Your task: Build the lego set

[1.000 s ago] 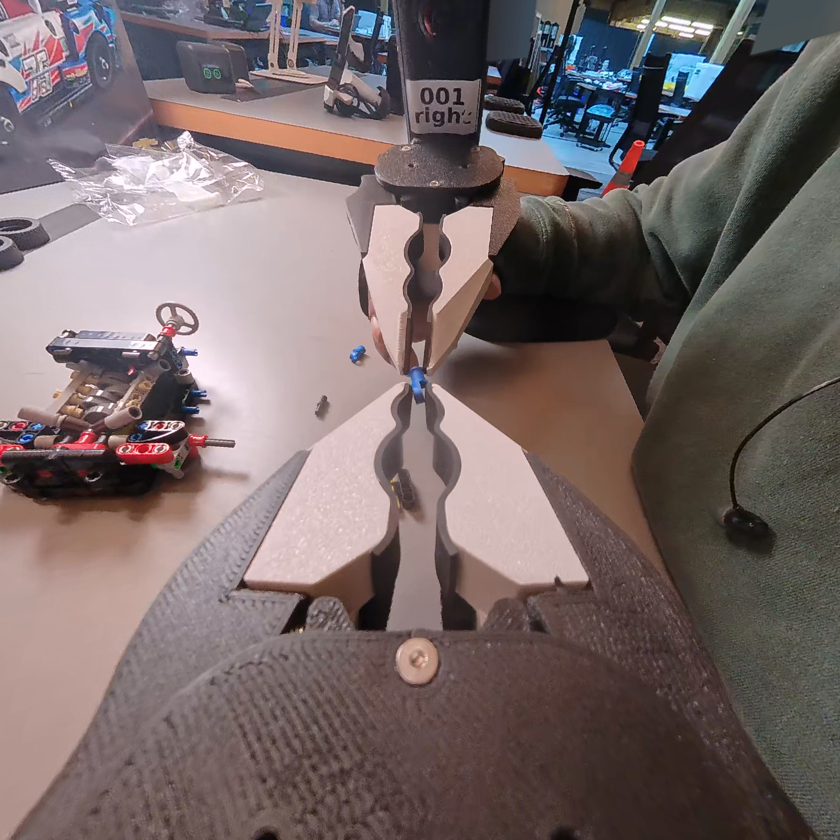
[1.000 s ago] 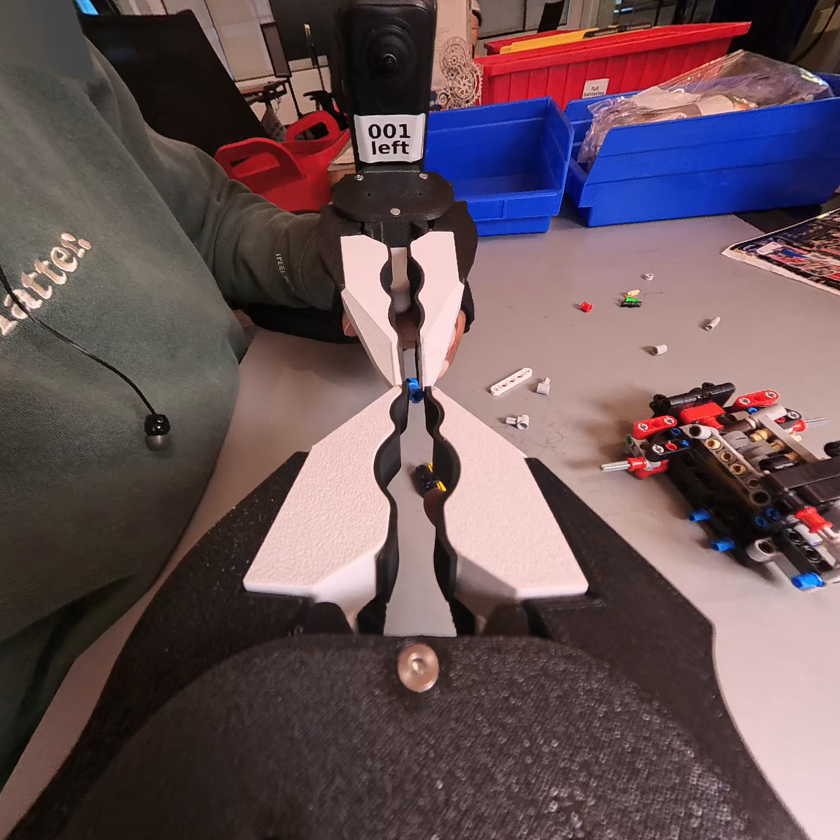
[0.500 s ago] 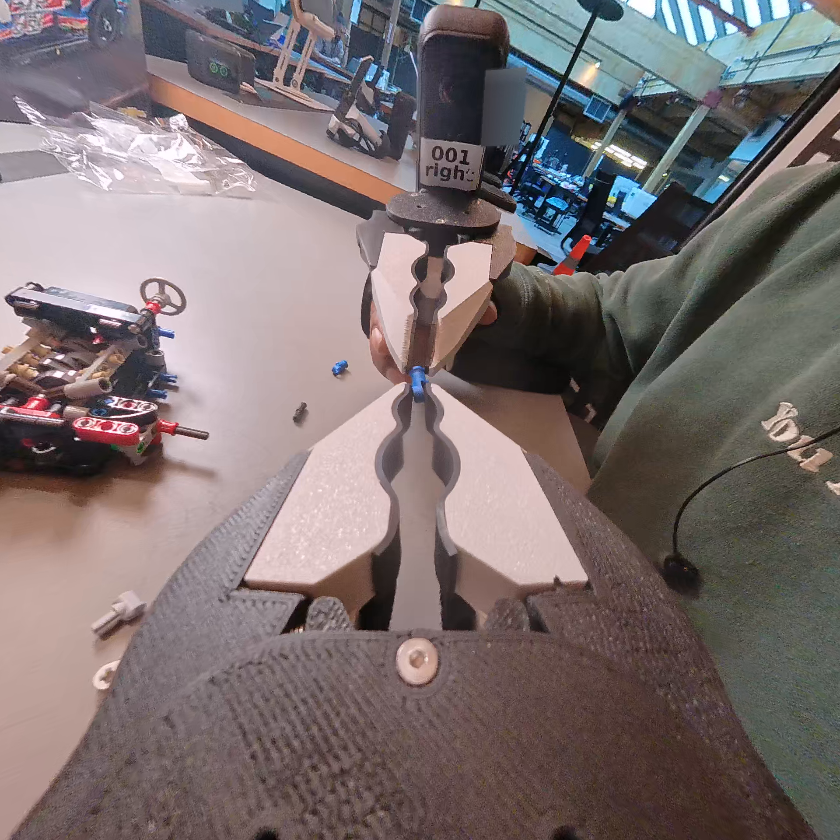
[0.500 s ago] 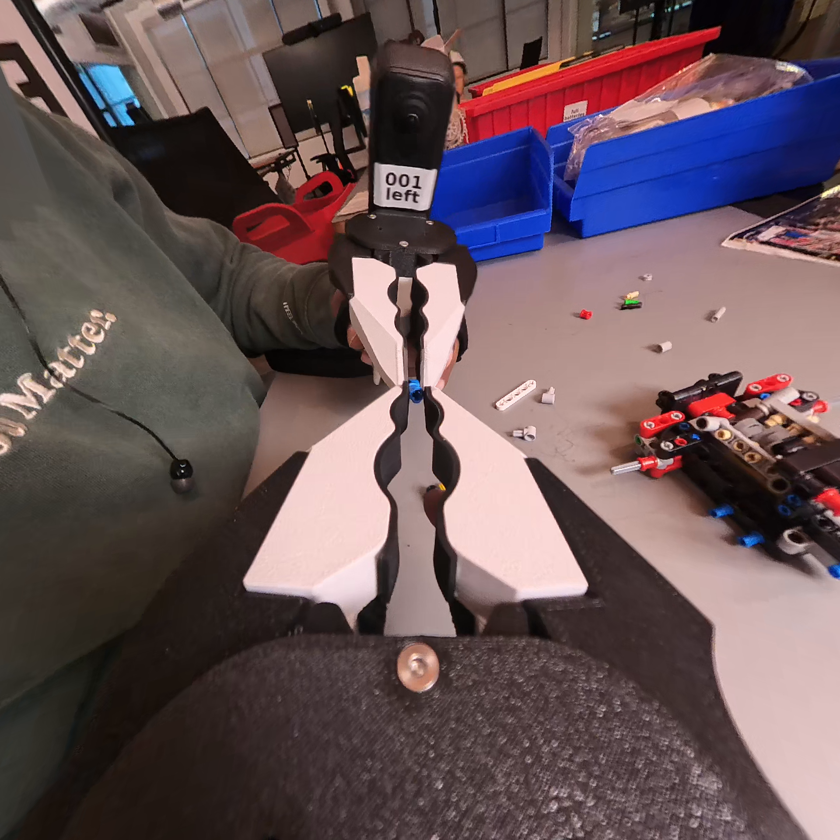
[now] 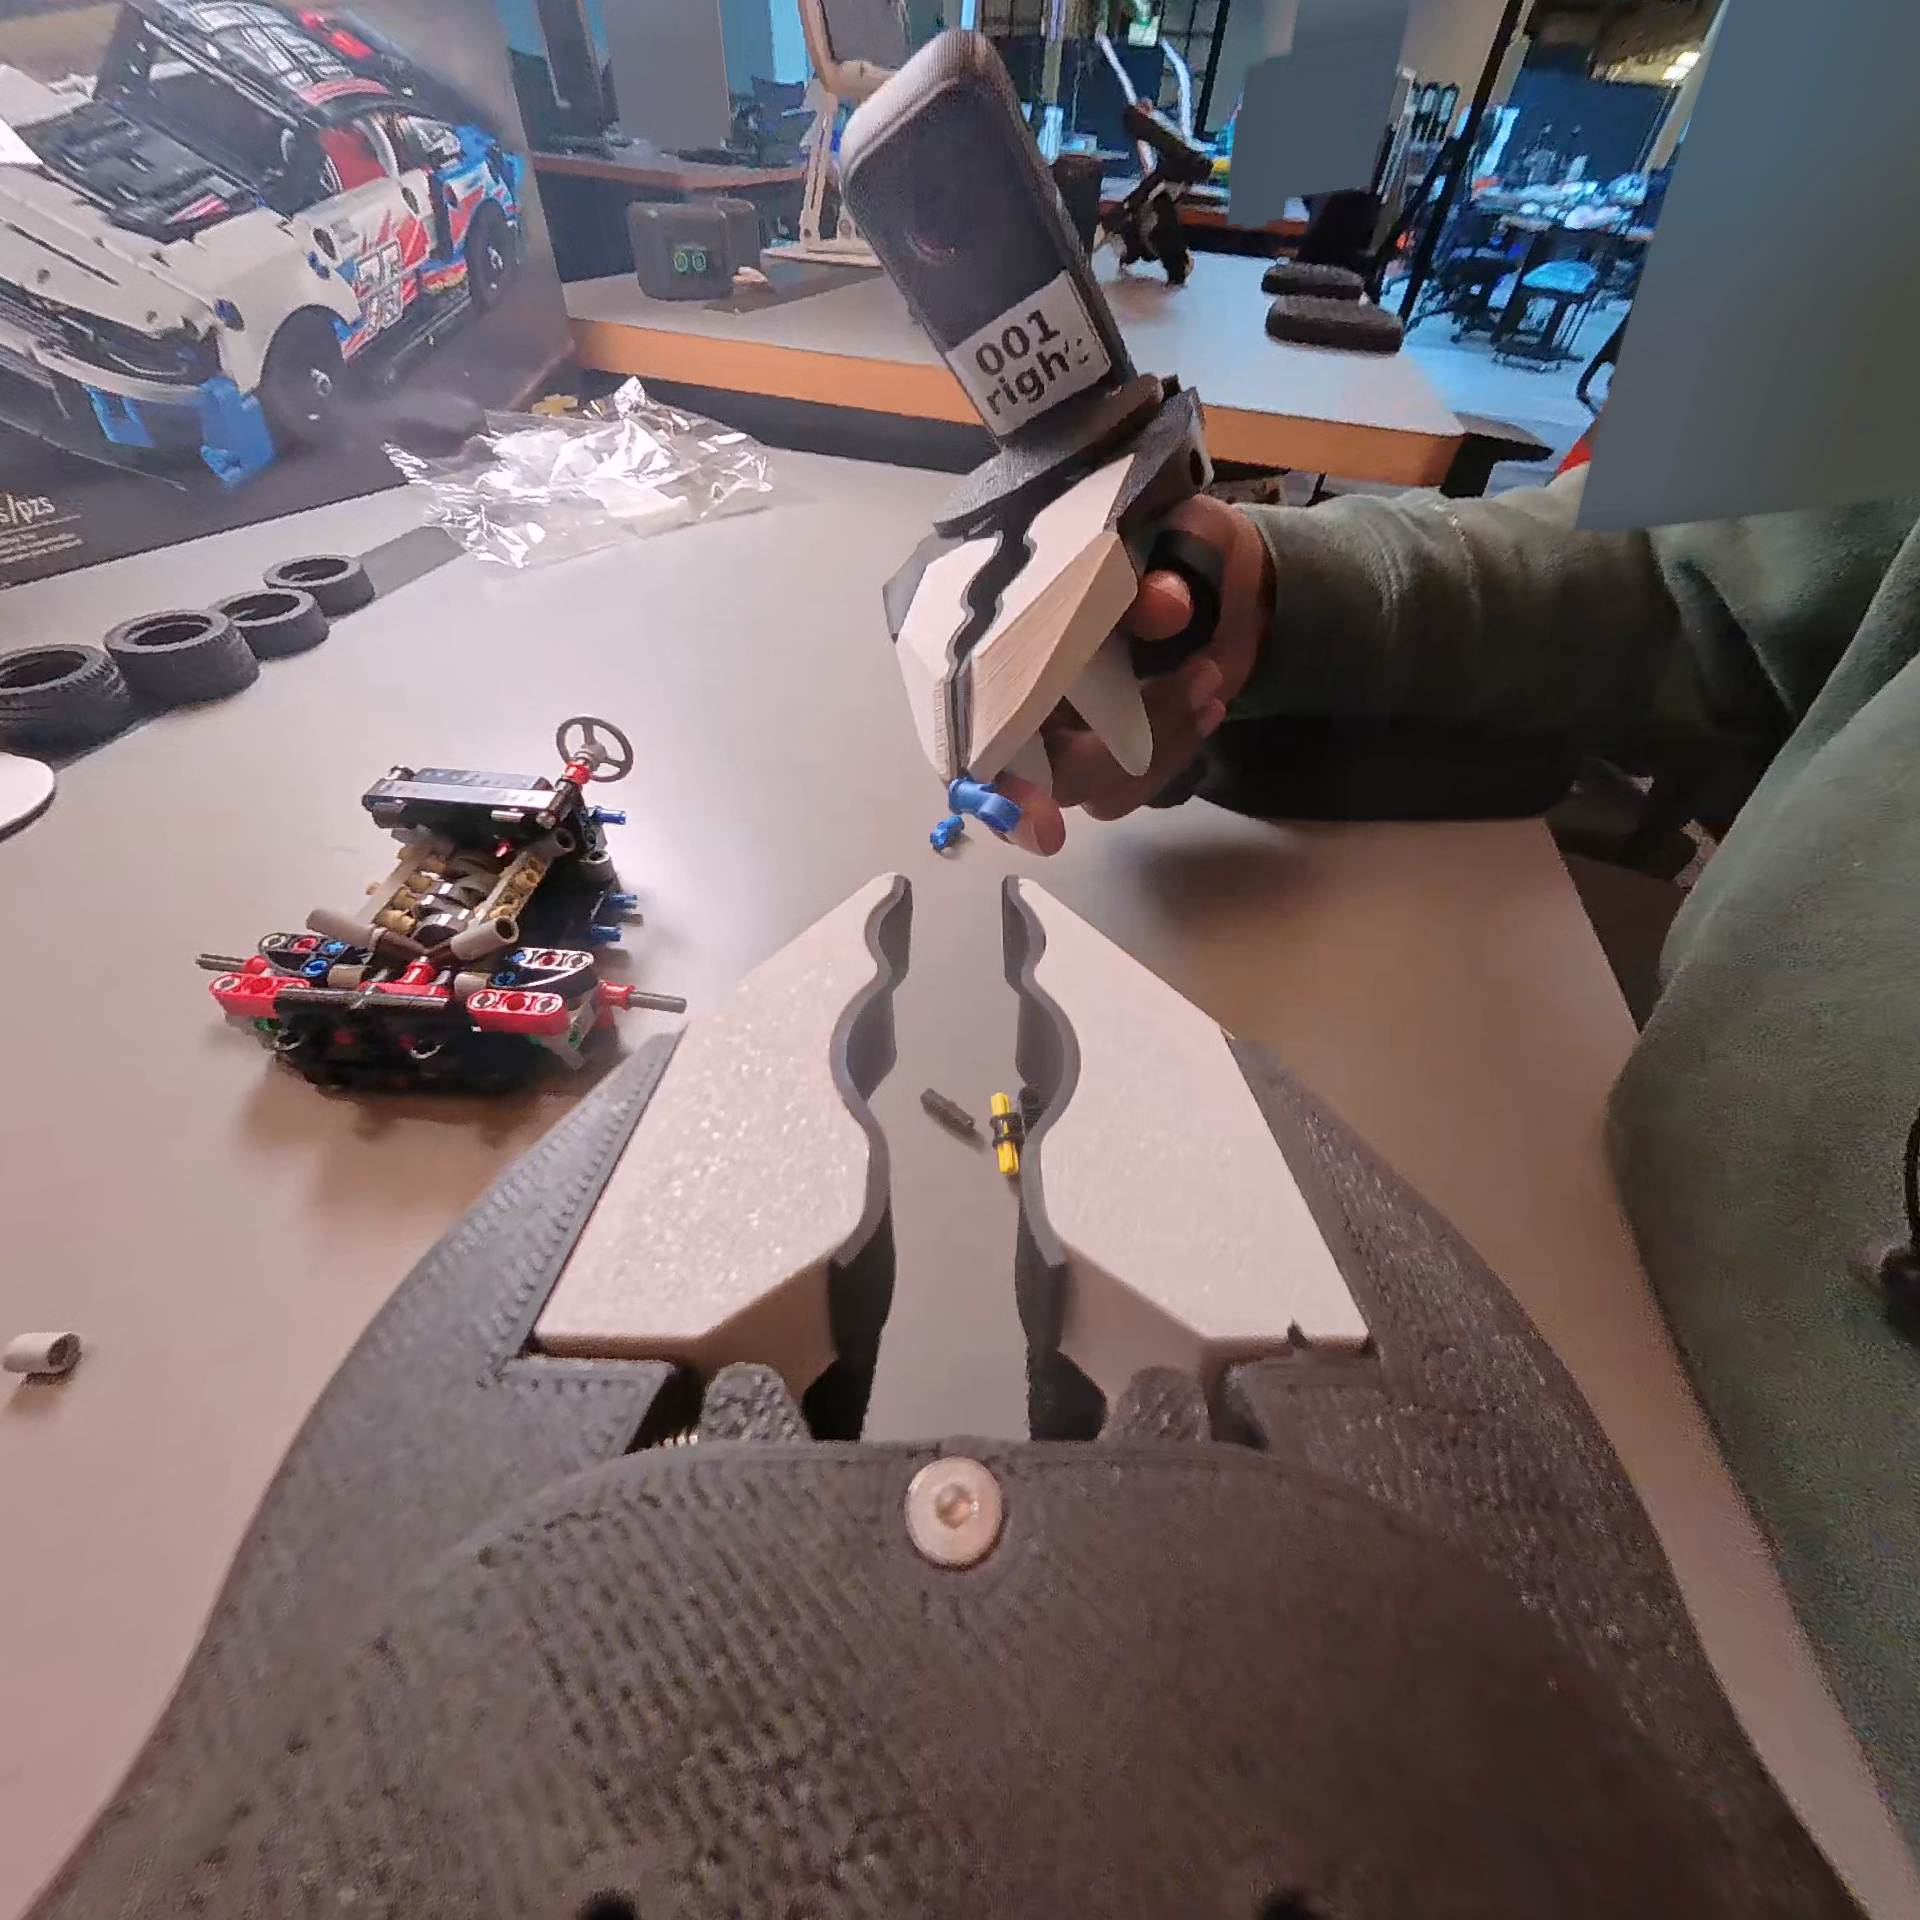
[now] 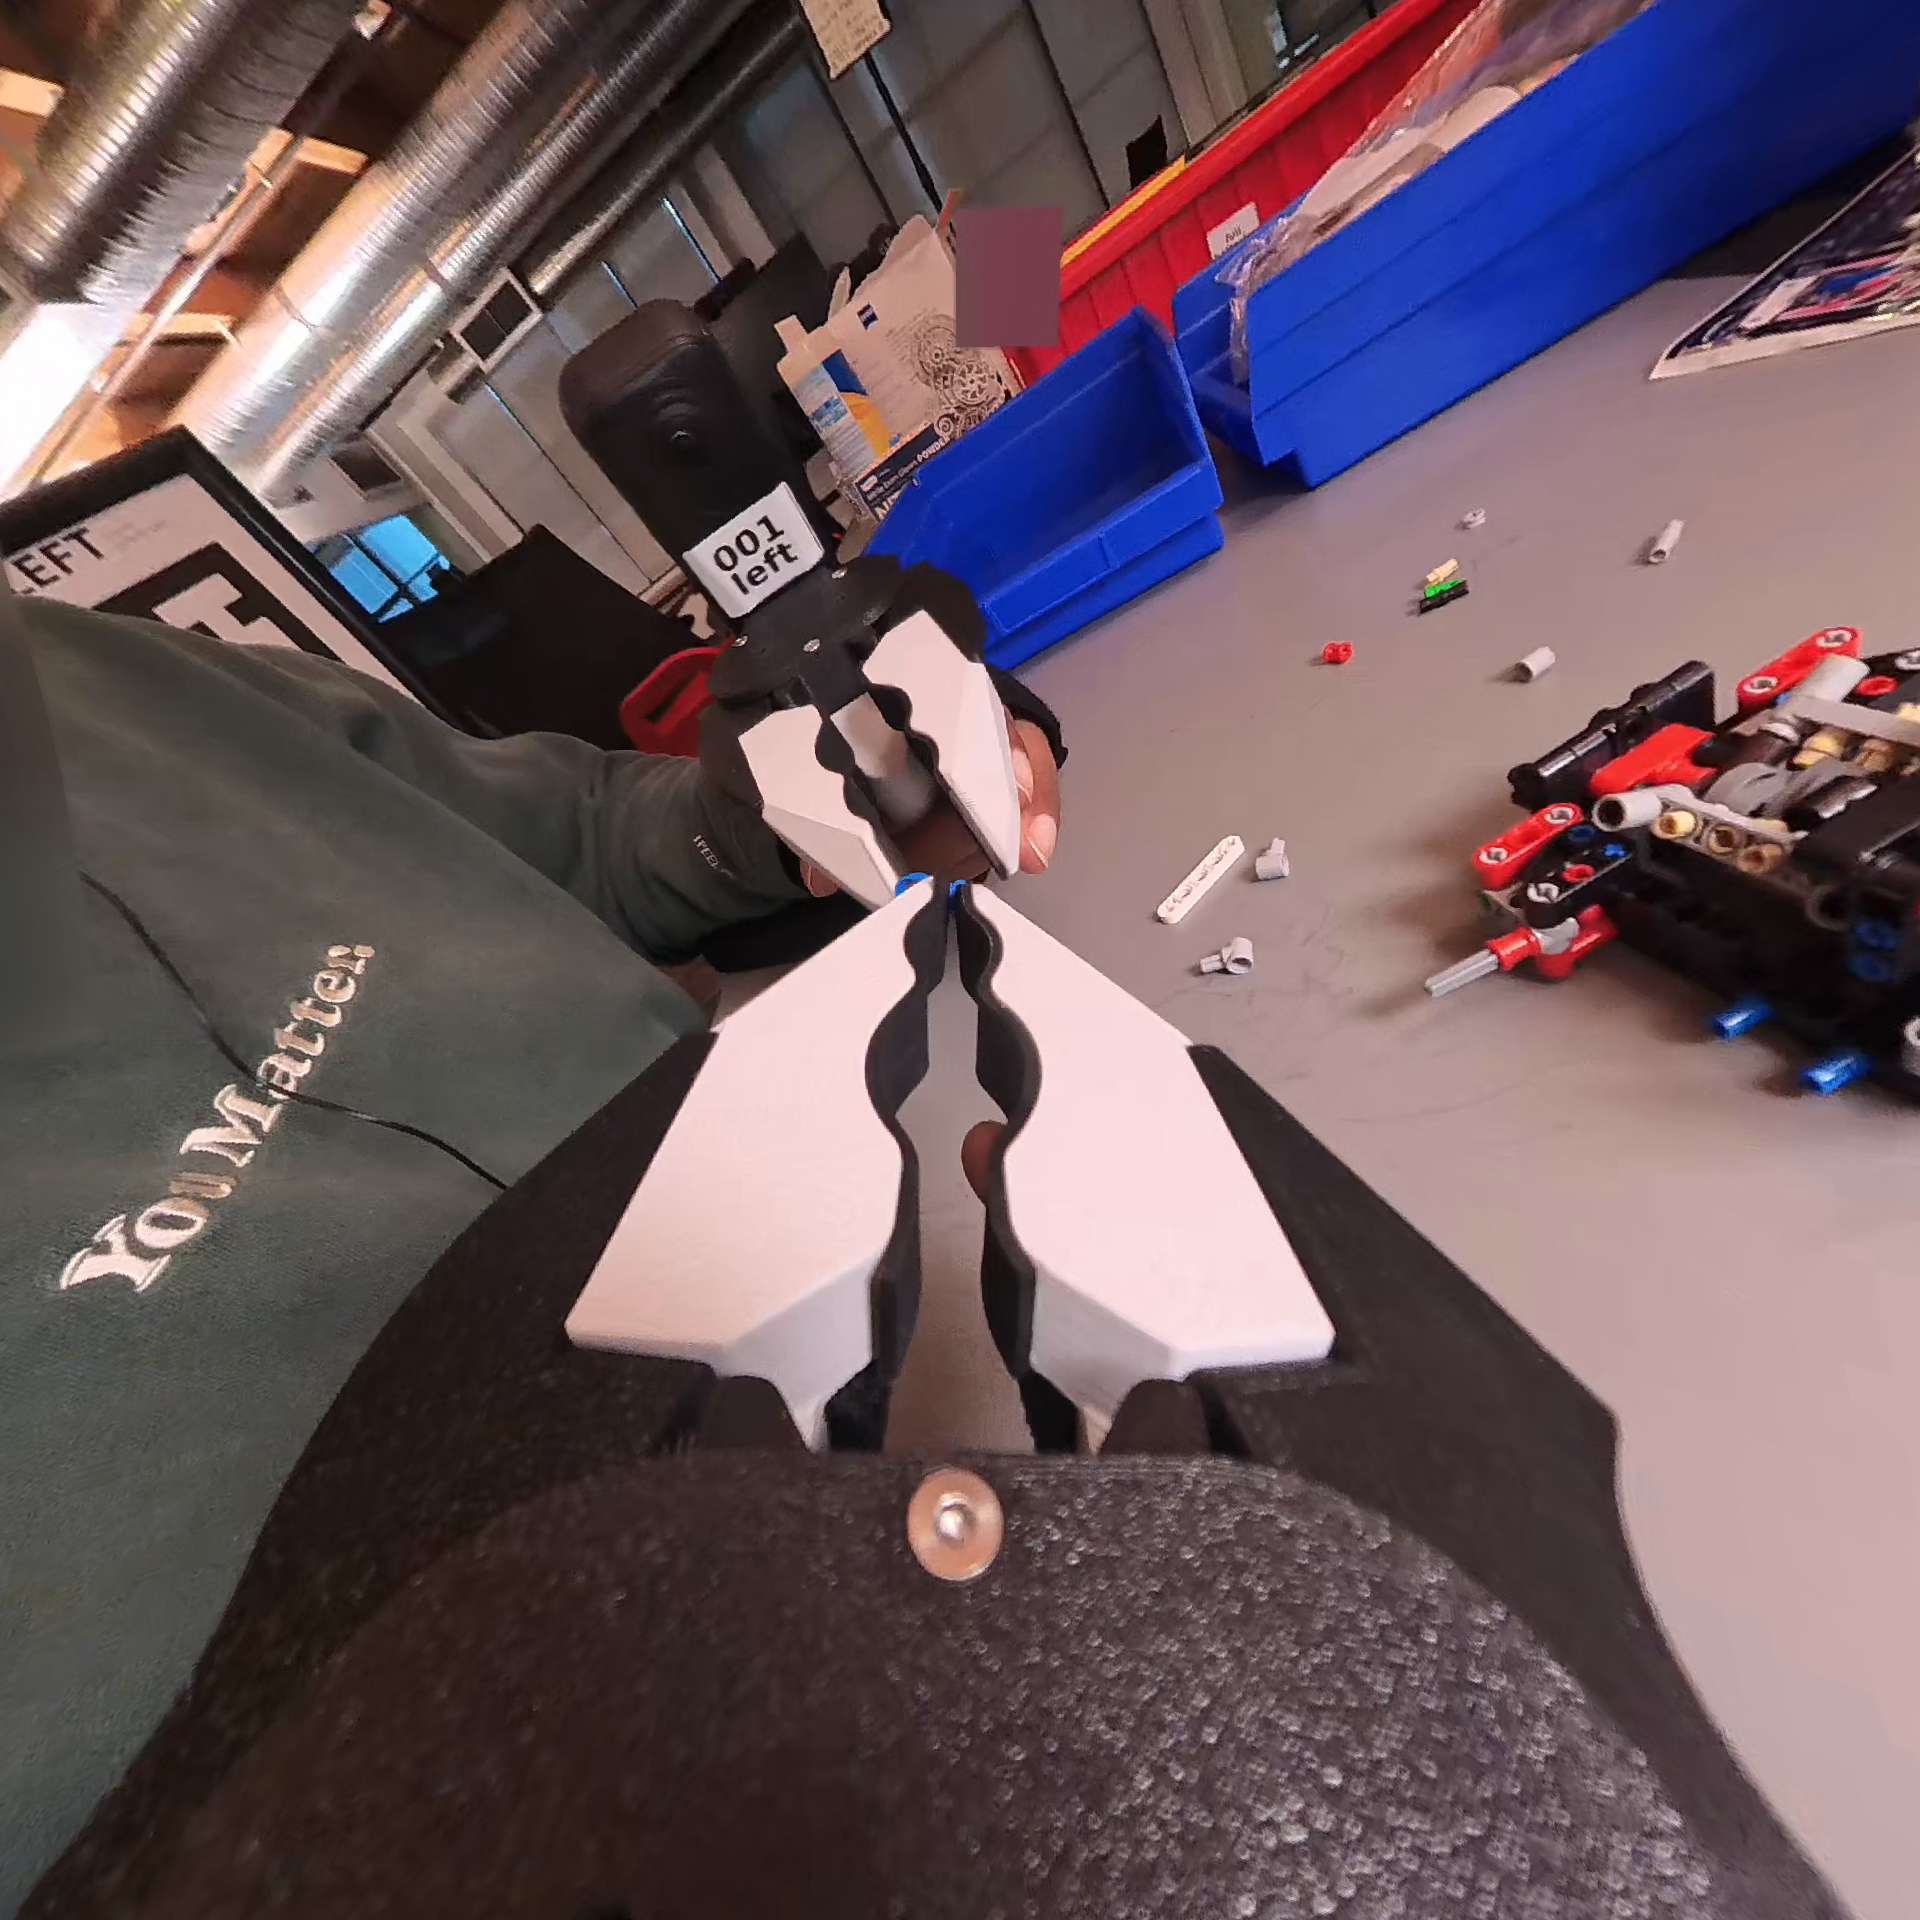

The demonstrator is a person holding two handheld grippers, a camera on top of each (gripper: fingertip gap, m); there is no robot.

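Pinched at the tips of the closed right gripper [image 5: 961, 774], a small blue pin [image 5: 977, 798] is held above the table [image 5: 727, 675]; the left gripper [image 5: 954, 883] is parted and empty, with the half-built car [image 5: 436, 935] lying well apart

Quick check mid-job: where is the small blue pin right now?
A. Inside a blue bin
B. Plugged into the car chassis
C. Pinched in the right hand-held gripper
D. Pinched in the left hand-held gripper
C: the blue pin sits at the shut tips of the right hand-held gripper, while the left hand-held gripper is open and empty.
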